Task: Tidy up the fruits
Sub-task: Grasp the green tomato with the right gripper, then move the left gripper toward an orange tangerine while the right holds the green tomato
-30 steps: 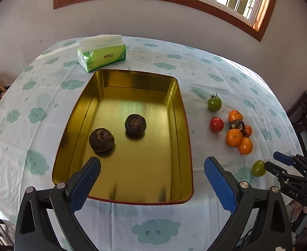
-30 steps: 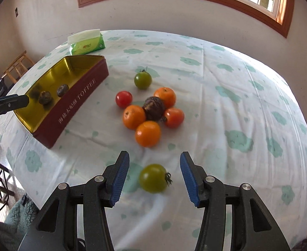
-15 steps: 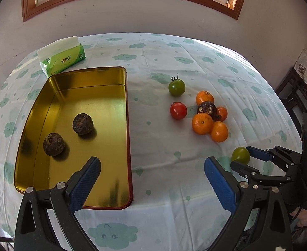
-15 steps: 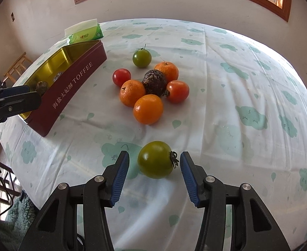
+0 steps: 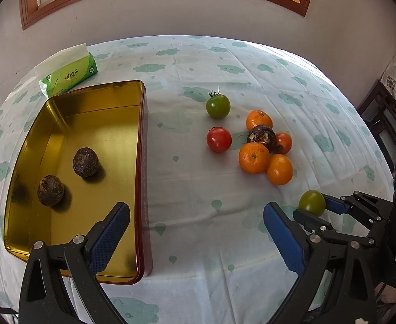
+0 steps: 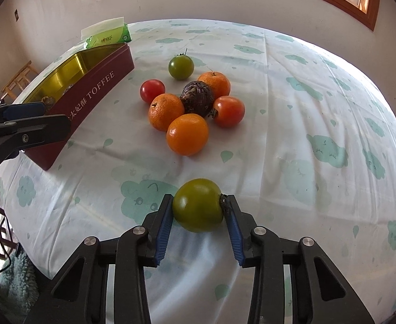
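at left the toffee tin (image 6: 90,91) holds two dark fruits, the left hand-held gripper (image 5: 195,239) wide open, empty over its edge. the right hand-held gripper (image 6: 199,217) has just closed on the green tomato (image 6: 198,205) on the table (image 6: 292,135), likely to carry it to the tin.

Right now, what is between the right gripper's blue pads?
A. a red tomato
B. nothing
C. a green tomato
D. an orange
C: in the right wrist view the right gripper has just closed its pads on both sides of the green tomato, which sits at the near edge of the tablecloth, apart from the cluster of oranges and tomatoes farther back.
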A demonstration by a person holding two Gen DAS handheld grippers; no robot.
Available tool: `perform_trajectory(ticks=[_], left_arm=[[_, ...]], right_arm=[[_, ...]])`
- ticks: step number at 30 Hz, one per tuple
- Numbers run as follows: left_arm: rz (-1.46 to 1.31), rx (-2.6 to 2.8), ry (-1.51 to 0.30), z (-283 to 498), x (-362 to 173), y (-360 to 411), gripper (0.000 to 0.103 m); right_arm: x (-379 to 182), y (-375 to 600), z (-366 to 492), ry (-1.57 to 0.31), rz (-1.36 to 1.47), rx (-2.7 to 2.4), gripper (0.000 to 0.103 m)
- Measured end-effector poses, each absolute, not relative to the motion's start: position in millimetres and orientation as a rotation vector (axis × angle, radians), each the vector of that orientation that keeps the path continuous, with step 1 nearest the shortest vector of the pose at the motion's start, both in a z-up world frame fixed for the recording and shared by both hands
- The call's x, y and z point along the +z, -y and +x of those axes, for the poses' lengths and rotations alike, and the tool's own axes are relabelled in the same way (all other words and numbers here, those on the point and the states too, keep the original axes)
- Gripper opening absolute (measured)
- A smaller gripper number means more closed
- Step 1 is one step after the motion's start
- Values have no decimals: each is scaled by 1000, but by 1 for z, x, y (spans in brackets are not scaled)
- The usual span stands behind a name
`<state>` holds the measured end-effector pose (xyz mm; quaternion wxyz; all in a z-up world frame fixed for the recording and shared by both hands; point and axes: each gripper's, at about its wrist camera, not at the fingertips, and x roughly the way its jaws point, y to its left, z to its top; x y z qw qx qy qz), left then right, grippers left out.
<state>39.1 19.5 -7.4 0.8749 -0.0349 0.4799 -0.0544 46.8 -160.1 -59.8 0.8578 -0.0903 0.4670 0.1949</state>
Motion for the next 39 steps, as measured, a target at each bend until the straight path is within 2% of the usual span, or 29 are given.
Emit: perform_trajectory(ticks=[16,24,28,35,39], left_arm=[[-12,-92,-947,50,2,-1,96],[1,-172,-959,66,-9,18,74],[-38,-221,-990,77,-19,24,70],[-100,-252,-1027,96,-33,29,57],[-134,-263,-1031,104,-36,30,56]], right_arm=[[-52,235,130,-868,-70,197,38],[-64,256,154,-870,-63,154,38],[-67,258,154,-866,-71,158,38],[-67,258,154,-864,-69,157,38],[-68,259,154,-864,-67,158,38]])
